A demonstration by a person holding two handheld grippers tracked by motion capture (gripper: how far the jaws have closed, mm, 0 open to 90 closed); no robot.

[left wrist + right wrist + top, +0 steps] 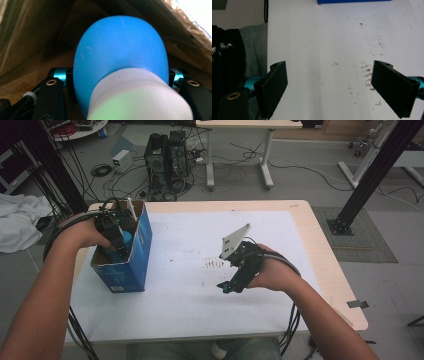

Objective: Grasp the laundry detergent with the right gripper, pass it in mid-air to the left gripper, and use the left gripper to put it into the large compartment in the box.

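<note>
— Where does the high view sit?
— Above my side, looking forward and down on the white-topped wooden table (200,310).
— And your own cameras?
— My left one peers close into the open blue cardboard box (142,245); my right faces that tabletop (319,37) and box edge (354,1).

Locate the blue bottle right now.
The blue bottle sits clamped in the left gripper, inside the open blue cardboard box at the table's left edge in the high view.
</note>
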